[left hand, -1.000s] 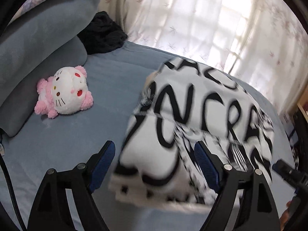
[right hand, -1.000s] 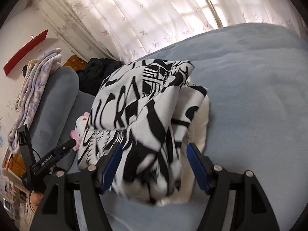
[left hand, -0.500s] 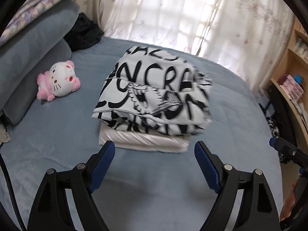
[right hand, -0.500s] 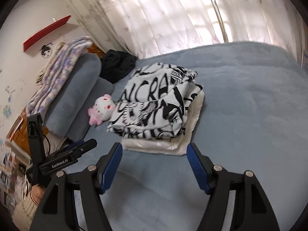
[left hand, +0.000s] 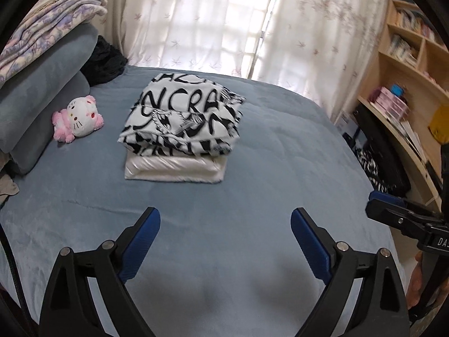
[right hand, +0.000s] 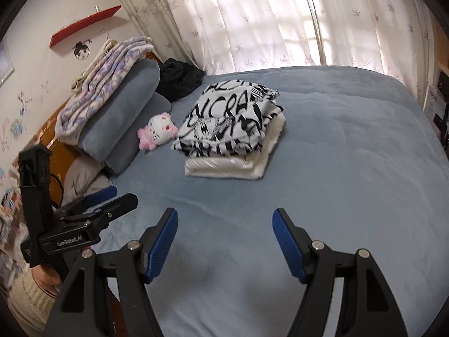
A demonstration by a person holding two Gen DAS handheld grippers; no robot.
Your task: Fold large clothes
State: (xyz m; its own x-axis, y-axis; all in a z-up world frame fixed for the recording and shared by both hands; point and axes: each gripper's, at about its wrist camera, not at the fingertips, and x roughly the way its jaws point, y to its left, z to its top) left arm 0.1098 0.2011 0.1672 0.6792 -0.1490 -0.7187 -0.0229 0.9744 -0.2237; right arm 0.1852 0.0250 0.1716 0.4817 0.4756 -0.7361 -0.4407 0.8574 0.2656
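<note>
A folded black-and-white lettered garment (left hand: pixel 182 120) lies on top of a folded white garment (left hand: pixel 174 168) in the middle of the blue bed (left hand: pixel 224 224). The stack also shows in the right wrist view, the lettered garment (right hand: pixel 227 123) over the white one (right hand: pixel 224 165). My left gripper (left hand: pixel 224 221) is open and empty, well back from the stack above the near part of the bed. My right gripper (right hand: pixel 224 221) is open and empty, also well back. Each gripper shows at the edge of the other's view: the right gripper (left hand: pixel 401 219) and the left gripper (right hand: pixel 84 213).
A pink-and-white plush cat (left hand: pixel 77 119) lies left of the stack beside grey pillows (left hand: pixel 36 106) topped with a folded floral blanket (left hand: pixel 42 36). A dark garment (left hand: pixel 105 61) sits at the bed's far left corner. Curtains (left hand: pixel 224 22) hang behind. Bookshelves (left hand: pixel 407 84) stand at the right.
Both grippers have let go of the lettered garment and pulled back from it. The garment now rests folded on the white one.
</note>
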